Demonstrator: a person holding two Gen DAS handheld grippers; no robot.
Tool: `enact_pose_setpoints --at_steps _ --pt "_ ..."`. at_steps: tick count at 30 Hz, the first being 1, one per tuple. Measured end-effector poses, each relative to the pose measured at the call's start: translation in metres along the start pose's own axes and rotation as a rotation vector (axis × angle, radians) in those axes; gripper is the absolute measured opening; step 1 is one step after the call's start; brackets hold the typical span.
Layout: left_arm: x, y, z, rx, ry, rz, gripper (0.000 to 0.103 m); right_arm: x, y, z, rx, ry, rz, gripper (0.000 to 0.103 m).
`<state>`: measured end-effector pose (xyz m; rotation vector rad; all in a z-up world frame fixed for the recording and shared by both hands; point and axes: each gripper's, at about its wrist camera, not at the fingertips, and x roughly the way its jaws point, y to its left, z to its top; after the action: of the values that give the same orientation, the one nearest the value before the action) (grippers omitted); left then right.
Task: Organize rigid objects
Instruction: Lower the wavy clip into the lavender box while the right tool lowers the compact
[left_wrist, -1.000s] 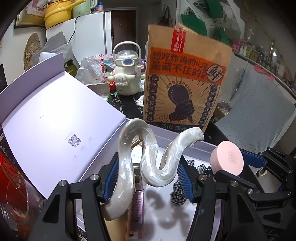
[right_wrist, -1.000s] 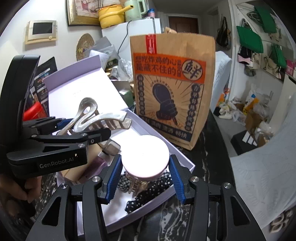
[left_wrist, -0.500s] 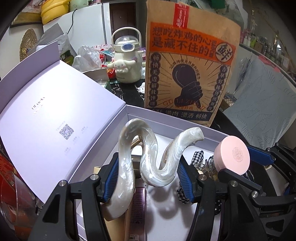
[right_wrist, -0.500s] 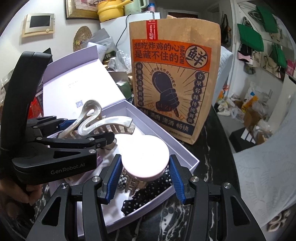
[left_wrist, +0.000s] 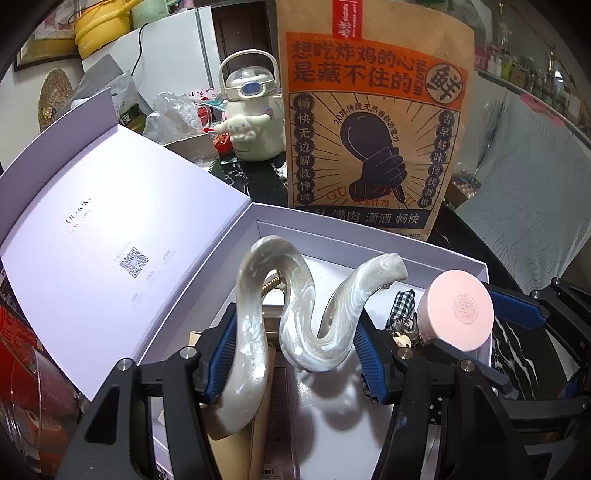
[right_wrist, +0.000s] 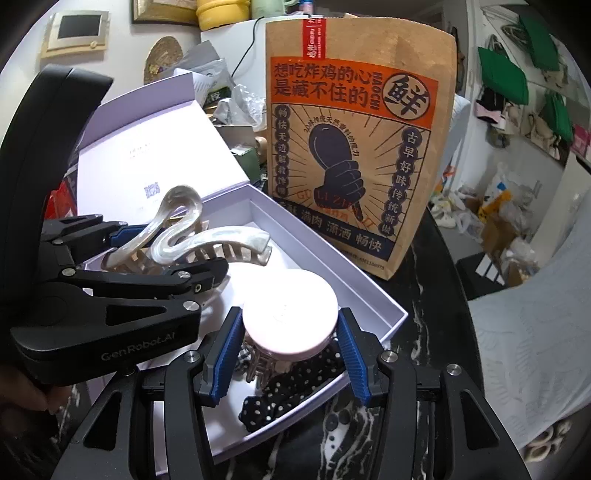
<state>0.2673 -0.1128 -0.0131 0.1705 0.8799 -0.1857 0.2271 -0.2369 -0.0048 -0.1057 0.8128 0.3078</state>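
1. The left gripper (left_wrist: 295, 350) is clamping its 2 blue pads on a pearly white wavy hair claw (left_wrist: 291, 314), pressing against its curves from both sides.
2. The hair claw is hanging above the open lavender box (left_wrist: 461, 260), clear of the box floor and casting a shadow on it; from the right wrist view its comb teeth are pointing down toward the box.
3. The right gripper (right_wrist: 284, 354) is gripping a round pink compact (right_wrist: 290, 317), its 2 blue pads pressing on the rim at opposite sides.
4. The compact is hovering over the near right corner of the box, just above a black polka-dot fabric piece (right_wrist: 291, 391) and a clear claw clip (right_wrist: 258, 363) lying in the box.
5. The box lid (left_wrist: 110, 240) is standing open to the left, showing a small QR code on its inner face.
6. A brown paper bag (left_wrist: 373, 122) with orange and dark print is standing upright just behind the box on the dark marbled table (right_wrist: 424, 295).
7. A cream-coloured bottle with a handle (left_wrist: 251, 122) is sitting further back on the table, left of the bag.
8. A slim dark package is lying on the box floor below the hair claw, possibly a cosmetic tube, though the left wrist view is showing only part of it.
9. A person's fingers (right_wrist: 22, 402) are wrapping around the left gripper's handle at the lower left of the right wrist view.
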Motion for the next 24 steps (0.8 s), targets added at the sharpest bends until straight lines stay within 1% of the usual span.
enact_pose_setpoints --at_steps 3,7,10,12,19,21,23,24 --pt "0.000 -0.002 -0.001 0.006 0.000 0.004 0.058 -0.001 0.003 0.000 -0.015 0.004 -0.014 0.051" --pt "0.004 0.001 0.000 0.015 -0.002 -0.007 0.058 -0.001 0.004 0.000 -0.012 0.008 -0.020 0.051" --pt "0.005 0.004 0.000 0.019 -0.002 -0.001 0.058 0.001 0.003 -0.001 0.010 0.015 0.005 0.051" --pt "0.006 0.006 0.000 0.011 0.004 -0.005 0.059 0.002 0.002 0.000 0.019 0.017 0.004 0.051" --pt "0.007 0.005 0.001 0.026 0.009 -0.008 0.059 0.002 0.013 0.003 -0.015 0.034 -0.045 0.051" --pt "0.008 0.006 0.000 0.037 0.009 0.004 0.059 0.002 0.014 0.002 -0.016 0.038 -0.052 0.051" --pt "0.010 0.009 0.001 0.030 0.011 0.024 0.059 0.002 0.014 0.002 -0.013 0.041 -0.051 0.052" --pt "0.010 0.012 0.002 0.018 0.014 0.012 0.059 0.003 0.013 0.002 -0.010 0.041 -0.052 0.052"
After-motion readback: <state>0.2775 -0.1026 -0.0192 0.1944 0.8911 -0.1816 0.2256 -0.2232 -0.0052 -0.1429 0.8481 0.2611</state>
